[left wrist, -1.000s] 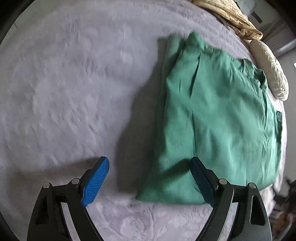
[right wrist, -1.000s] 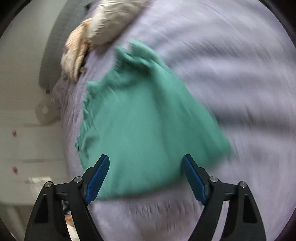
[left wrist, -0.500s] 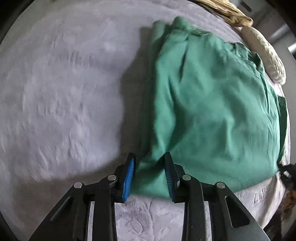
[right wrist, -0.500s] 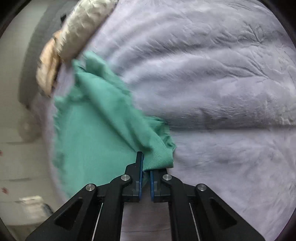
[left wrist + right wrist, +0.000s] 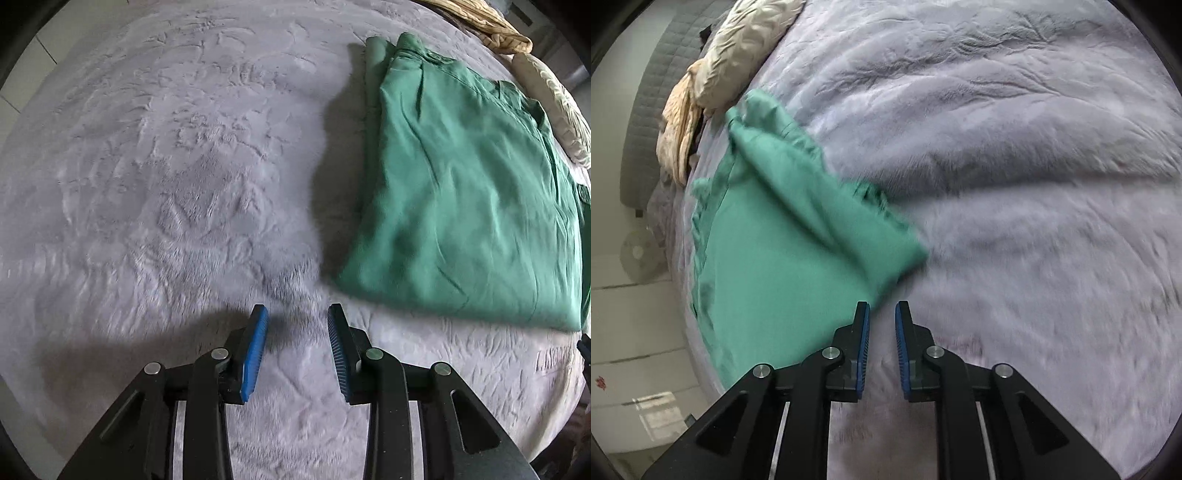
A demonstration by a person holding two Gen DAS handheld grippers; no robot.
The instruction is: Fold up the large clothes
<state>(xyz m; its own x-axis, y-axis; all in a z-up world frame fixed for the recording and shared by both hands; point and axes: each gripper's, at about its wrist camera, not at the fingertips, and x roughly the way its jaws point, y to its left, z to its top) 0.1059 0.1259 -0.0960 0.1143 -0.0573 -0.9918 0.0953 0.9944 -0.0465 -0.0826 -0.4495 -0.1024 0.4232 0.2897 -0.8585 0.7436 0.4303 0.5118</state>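
Observation:
A green garment (image 5: 461, 192) lies folded into a rough rectangle on the right side of a grey plush bedspread (image 5: 166, 166). My left gripper (image 5: 297, 308) hovers over bare bedspread just left of the garment's near corner, jaws a little apart with nothing between them. In the right wrist view the same garment (image 5: 783, 258) lies to the left, its near corner blurred just beyond my left fingertip. My right gripper (image 5: 882, 304) has a narrow gap and its jaws are opening, with only the bedspread (image 5: 1015, 184) behind them.
A cream pillow (image 5: 554, 107) and a yellow-beige crumpled cloth (image 5: 491, 26) lie at the head of the bed beyond the garment. The right wrist view shows that pillow (image 5: 738, 55), a grey quilted headboard (image 5: 646, 92), and the bed's edge dropping to a pale floor on the left.
Both grippers went from wide open to closed on the garment's near edge, then let go. The left one has drawn back to the left, off the cloth; the right jaws have parted slightly.

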